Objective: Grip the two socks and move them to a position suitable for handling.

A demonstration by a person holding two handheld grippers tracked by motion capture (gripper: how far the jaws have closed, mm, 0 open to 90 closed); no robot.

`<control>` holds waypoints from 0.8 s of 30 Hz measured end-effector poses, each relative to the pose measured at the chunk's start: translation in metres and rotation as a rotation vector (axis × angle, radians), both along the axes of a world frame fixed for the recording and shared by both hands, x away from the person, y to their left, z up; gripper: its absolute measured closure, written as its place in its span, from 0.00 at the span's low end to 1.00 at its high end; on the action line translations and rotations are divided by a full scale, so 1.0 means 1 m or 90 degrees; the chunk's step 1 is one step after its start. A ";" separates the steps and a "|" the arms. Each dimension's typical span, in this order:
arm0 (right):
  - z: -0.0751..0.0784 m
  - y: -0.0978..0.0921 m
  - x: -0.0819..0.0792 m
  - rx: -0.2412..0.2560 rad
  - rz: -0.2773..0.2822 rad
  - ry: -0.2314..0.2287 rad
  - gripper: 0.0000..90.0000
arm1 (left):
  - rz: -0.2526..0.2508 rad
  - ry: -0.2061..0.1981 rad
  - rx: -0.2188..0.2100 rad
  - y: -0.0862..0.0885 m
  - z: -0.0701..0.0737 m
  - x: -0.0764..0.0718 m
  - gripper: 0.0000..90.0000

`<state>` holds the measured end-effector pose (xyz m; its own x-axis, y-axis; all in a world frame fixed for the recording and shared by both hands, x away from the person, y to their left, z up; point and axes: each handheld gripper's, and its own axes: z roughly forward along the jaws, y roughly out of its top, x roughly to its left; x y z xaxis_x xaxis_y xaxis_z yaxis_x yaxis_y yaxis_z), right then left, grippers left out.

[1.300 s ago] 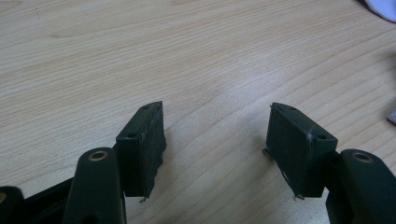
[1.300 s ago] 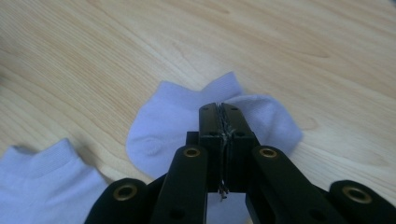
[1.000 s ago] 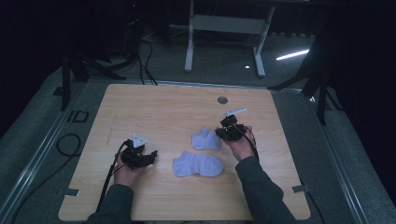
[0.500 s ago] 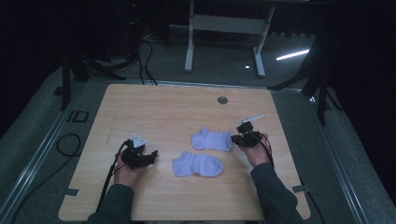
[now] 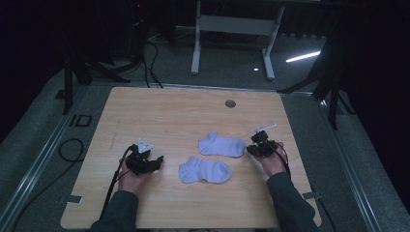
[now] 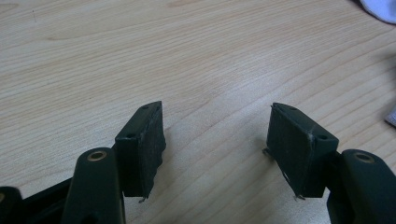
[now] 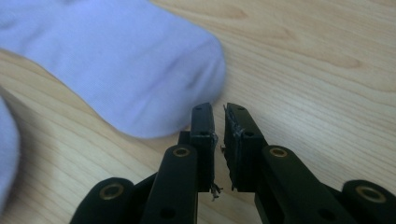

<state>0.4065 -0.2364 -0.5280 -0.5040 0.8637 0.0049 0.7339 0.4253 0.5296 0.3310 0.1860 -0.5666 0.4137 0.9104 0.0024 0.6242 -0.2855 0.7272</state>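
Observation:
Two white socks lie at the table's middle right. The far sock point(image 5: 222, 144) stretches sideways, and the near sock point(image 5: 205, 170) sits just in front of it. My right gripper point(image 5: 251, 148) rests on the wood at the far sock's right end. In the right gripper view its jaws point(image 7: 218, 109) are shut with nothing between them, just short of the sock's toe point(image 7: 130, 60). My left gripper point(image 5: 155, 160) lies on the table left of the near sock. It is open point(image 6: 217, 112) over bare wood, with a sock edge point(image 6: 380, 9) far off.
The wooden table point(image 5: 159, 116) has a round grommet point(image 5: 230, 103) near its far edge. A black cable point(image 5: 72, 145) loops off the left side. A white desk frame point(image 5: 232, 29) stands on the floor beyond the table.
My right gripper has moved to the right, from over the far sock to just past its right end, and the sock now lies stretched out longer. The left gripper has stayed put.

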 end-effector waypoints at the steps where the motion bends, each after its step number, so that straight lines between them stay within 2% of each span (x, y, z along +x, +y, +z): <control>1: -0.001 -0.001 0.000 -0.005 0.001 0.000 0.91 | 0.000 0.000 0.000 0.000 0.000 0.000 0.41; 5: -0.002 -0.003 -0.001 -0.024 0.002 0.001 0.90 | 0.000 0.000 0.000 0.000 0.000 0.000 0.41; 6: 0.000 -0.004 -0.001 -0.036 -0.001 -0.006 0.81 | 0.000 0.000 0.000 0.000 0.000 0.000 0.41; 11: 0.016 -0.006 0.002 -0.011 -0.024 -0.042 0.69 | -0.001 -0.001 0.000 0.000 0.000 0.000 0.41; 16: 0.026 0.006 0.008 0.025 0.003 -0.054 0.64 | -0.003 -0.001 -0.001 0.000 0.000 0.000 0.40; 24: 0.023 0.035 0.011 0.035 0.062 -0.054 0.64 | -0.003 -0.001 -0.001 0.000 0.000 0.000 0.40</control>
